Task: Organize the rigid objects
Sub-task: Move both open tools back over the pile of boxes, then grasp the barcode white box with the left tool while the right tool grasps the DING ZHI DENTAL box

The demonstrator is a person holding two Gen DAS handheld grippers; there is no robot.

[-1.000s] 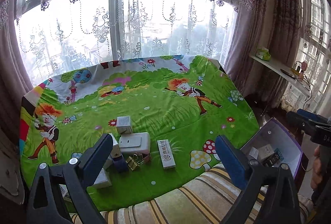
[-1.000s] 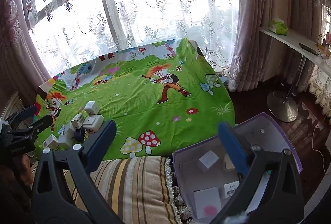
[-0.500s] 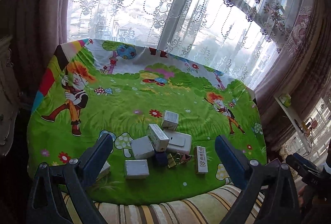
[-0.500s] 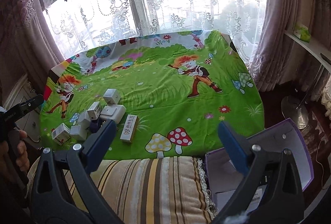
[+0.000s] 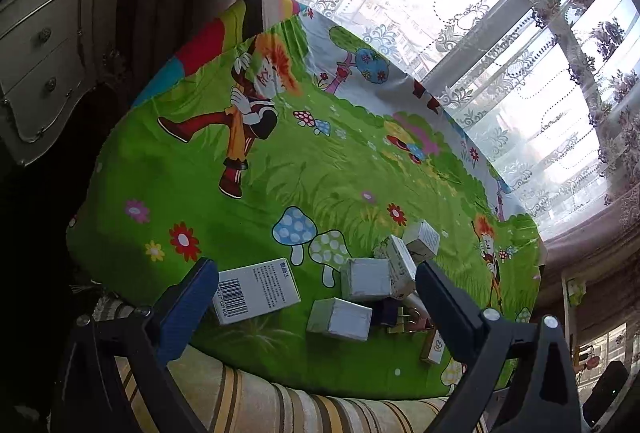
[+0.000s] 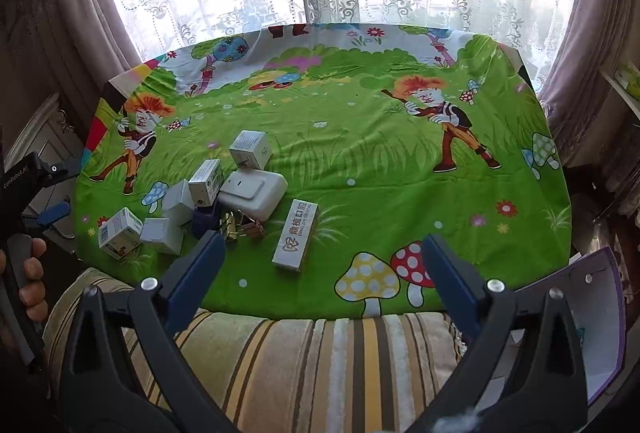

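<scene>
Left gripper (image 5: 316, 283) gapes empty above the white barcoded carton (image 5: 256, 291); right gripper (image 6: 322, 253), fingers spread, hovers beside that carton's neighbouring long white toothpaste-style box (image 6: 296, 235).

Both wrist views over boxes (image 5: 365, 279), tablecloth (image 6: 360, 161).

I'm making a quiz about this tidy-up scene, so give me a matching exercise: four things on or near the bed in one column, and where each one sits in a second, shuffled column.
Things:
1. barcode box
2. long white box
3. purple bin
4. binder clips

Places:
A. off the bed's near right corner
B. leftmost of the pile, nearest the left gripper
C. lying alone on the green sheet, right of the pile
D. at the pile's near edge, just ahead of the right gripper's left finger

Pairs: 1-B, 2-C, 3-A, 4-D
</scene>
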